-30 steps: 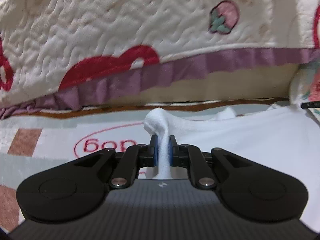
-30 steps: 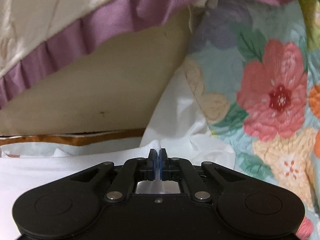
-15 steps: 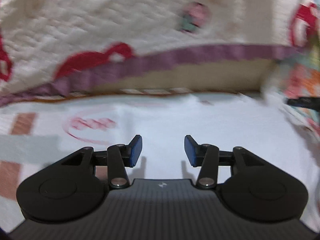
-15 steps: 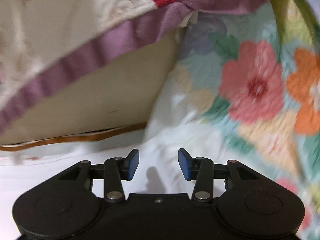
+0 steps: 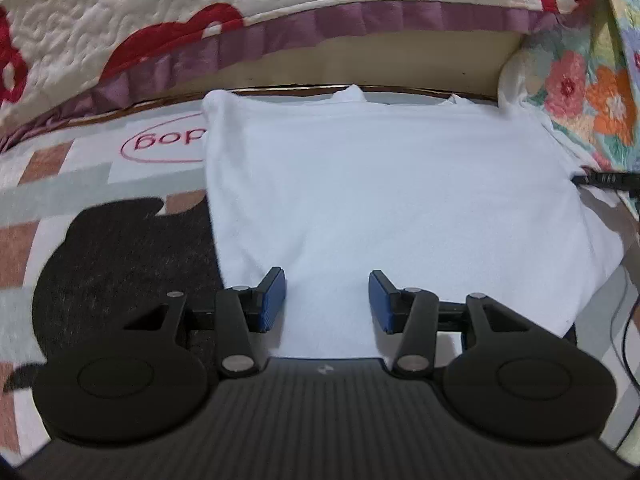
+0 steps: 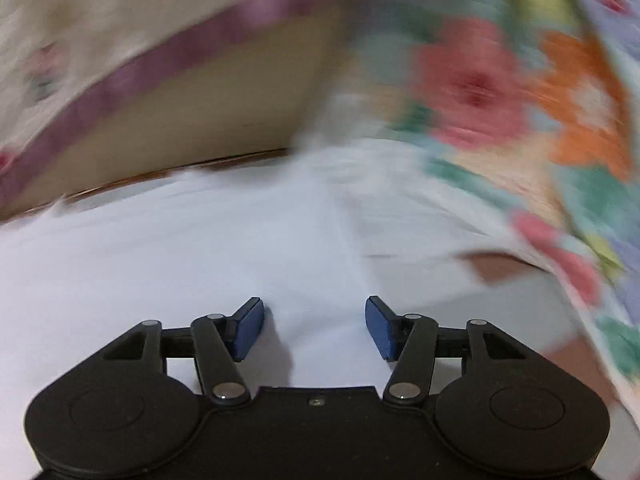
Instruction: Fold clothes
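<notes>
Left wrist view, from left to right: a patterned mat (image 5: 60, 196) w/ pink and grey blocks and a red oval logo (image 5: 168, 142) covers the floor, and a dark shadow of the tool falls on it at lower left. Next to it the white garment (image 5: 380, 192) lies flat on the mat, its left edge straight, its far edge close to a beige panel (image 5: 380, 60) under a quilted cover (image 5: 160, 8) w/ a purple frill (image 5: 320, 24). The left tongs (image 5: 326, 300) hover over the near part of the garment, blue pads (image 5: 274, 298) wide apart, nothing between them. At far right a floral quilt (image 5: 592, 92) hangs down and touches the garment's right side, and a black cable (image 5: 608, 180) lies there, approx. at the cloth's edge. Right wrist view is blurred by motion: at left the same purple frill (image 6: 168, 64) and beige panel (image 6: 224, 112), in the middle the white garment (image 6: 200, 248) spread below the right tongs (image 6: 314, 330), also spread wide w/ empty blue pads (image 6: 248, 328). At right the floral quilt (image 6: 520, 120) drapes over the garment's edge; a small pink patch of mat (image 6: 500, 270) shows under it. Whether the pads touch the cloth, I cannot tell.
</notes>
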A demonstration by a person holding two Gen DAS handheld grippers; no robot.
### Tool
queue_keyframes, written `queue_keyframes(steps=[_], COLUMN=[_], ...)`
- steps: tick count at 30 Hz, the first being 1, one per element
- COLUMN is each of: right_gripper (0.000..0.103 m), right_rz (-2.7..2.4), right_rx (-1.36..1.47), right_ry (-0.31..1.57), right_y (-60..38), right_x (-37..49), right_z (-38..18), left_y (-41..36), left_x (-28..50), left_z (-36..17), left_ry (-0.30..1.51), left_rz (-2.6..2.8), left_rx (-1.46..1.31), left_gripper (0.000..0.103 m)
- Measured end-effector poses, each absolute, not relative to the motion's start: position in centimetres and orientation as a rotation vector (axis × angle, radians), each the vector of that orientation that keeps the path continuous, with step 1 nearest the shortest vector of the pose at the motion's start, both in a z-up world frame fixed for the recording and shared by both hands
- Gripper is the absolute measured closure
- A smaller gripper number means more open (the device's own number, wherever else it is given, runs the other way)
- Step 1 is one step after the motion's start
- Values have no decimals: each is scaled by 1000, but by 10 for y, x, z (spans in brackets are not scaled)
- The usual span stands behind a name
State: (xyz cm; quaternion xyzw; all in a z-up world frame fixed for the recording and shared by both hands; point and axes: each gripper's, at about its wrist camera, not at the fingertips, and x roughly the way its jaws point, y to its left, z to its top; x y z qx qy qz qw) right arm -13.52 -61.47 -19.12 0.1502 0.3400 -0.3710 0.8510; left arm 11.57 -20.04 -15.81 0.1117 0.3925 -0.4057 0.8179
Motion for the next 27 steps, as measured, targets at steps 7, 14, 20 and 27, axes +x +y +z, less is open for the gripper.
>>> queue_keyframes(steps=[7, 14, 20, 27], right_gripper=[44, 35, 38, 46], right_rz=[-885, -799, -821, -802], right_rx=[383, 842, 1004, 1036], right_ry=[651, 520, 362, 294], right_y=[-592, -573, -565, -566], right_x=[-178, -266, -295, -273], right_z=[-167, -178, -198, -206], left_y=[-200, -198, -199, -193], left_x=[108, 103, 91, 88], left_z=[-156, -158, -162, -164], left_ry=[830, 814, 762, 730], left_rz=[-853, -851, -824, -826], left_rx=[281, 307, 347, 337], left_gripper=[57, 56, 56, 56])
